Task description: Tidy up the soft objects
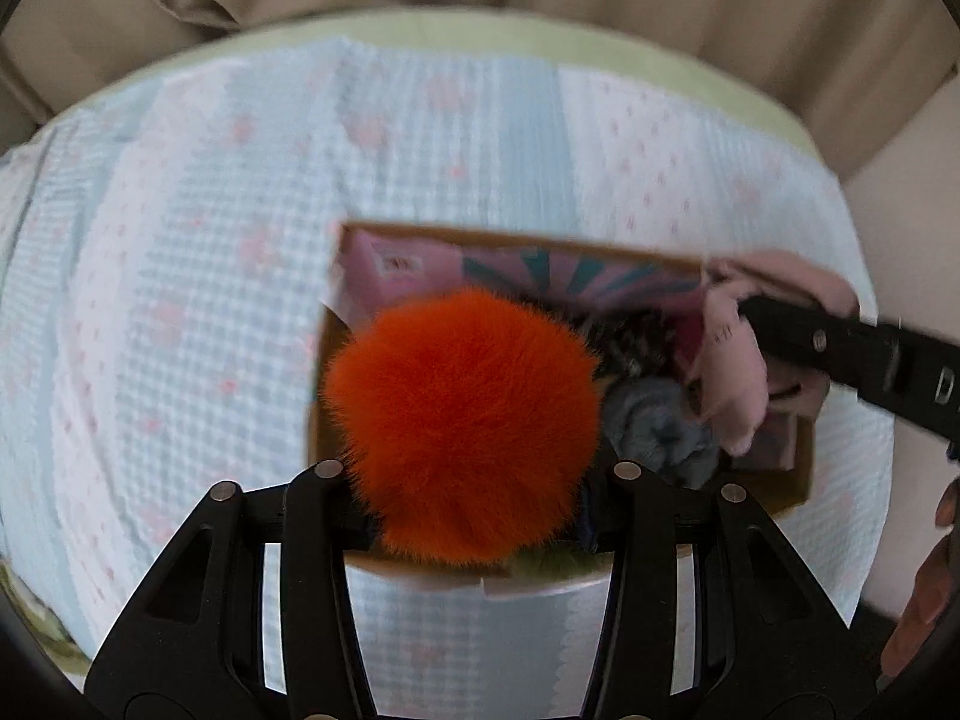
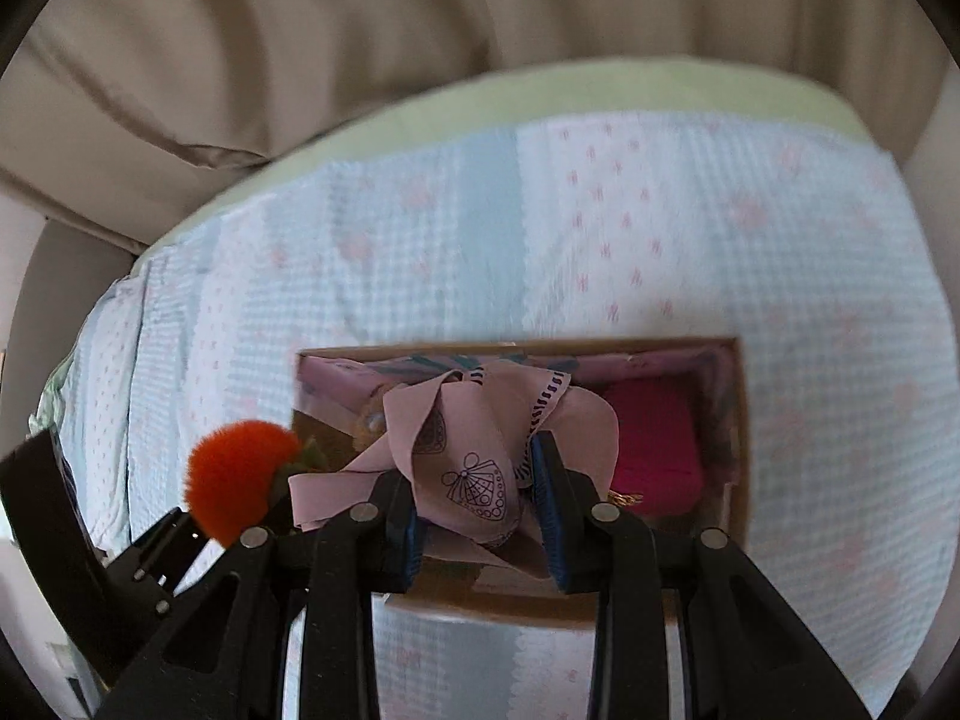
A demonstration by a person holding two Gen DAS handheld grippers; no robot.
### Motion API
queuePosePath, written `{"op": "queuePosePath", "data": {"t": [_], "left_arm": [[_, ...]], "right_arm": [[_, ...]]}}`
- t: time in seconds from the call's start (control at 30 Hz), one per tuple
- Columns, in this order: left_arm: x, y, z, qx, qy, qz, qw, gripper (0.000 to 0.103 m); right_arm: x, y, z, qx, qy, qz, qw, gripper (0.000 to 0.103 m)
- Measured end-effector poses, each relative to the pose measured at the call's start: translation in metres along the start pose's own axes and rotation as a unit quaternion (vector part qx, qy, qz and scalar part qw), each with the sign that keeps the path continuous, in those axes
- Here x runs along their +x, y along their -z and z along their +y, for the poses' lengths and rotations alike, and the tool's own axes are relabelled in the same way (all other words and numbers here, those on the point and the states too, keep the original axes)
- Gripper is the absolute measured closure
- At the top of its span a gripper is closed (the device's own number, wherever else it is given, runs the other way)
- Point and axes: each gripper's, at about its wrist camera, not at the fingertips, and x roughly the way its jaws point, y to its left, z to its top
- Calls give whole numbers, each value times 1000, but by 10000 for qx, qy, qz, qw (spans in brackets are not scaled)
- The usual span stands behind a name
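An orange pompom (image 1: 465, 426) sat clamped in the left gripper (image 1: 474, 531), hanging over the left end of an open cardboard box (image 2: 741, 432). Beside it, the right gripper (image 2: 480, 510) pinched a pink printed cloth (image 2: 474, 444) above the box's middle. A magenta fabric (image 2: 657, 450) lay at the box's right end, a grey knit (image 1: 660, 426) nearby. The box rested near the front edge of a blue-and-pink quilt (image 1: 240, 240).

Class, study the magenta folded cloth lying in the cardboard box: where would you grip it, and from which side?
Grip the magenta cloth across its thick folded near edge, coming straight down from above. It lies flat with the box wall close beside it, so a sideways approach looks blocked; the raised fold offers something to pinch.
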Motion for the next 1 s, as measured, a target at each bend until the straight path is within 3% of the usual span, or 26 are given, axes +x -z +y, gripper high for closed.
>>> {"op": "queuePosePath", "data": {"t": [0.27,0.3,0.33,0.37,0.4,0.43,0.5,0.73,1.0], "left_arm": [[36,-3,-11,335,-30,342,9989,61],[35,-4,-12,387,-53,298,9988,55],[33,-3,-13,456,-107,256,9986,47],[33,-3,-14,500,-178,265,9982,14],[34,-2,-14,519,-228,320,9979,0],[38,-1,-11,507,-210,374,9978,0],[47,5,-7,430,-145,509,9977,0],[52,15,-2,287,-148,534,9980,0],[22,19,-3,281,-139,308,9990,0]], "right_arm": [[53,-10,-8,164,-33,469,9988,74],[56,-11,-8,187,-22,473,9987,70],[59,-13,-8,215,-25,478,9986,60],[63,-15,-9,243,-73,512,9984,53],[67,-17,-9,266,-139,563,9980,37],[70,-18,-8,255,-155,590,9978,15],[73,-18,-6,125,-6,595,9981,0],[79,-10,-13,3,194,808,9965,0],[48,-5,-8,-13,190,582,9981,0]]}}
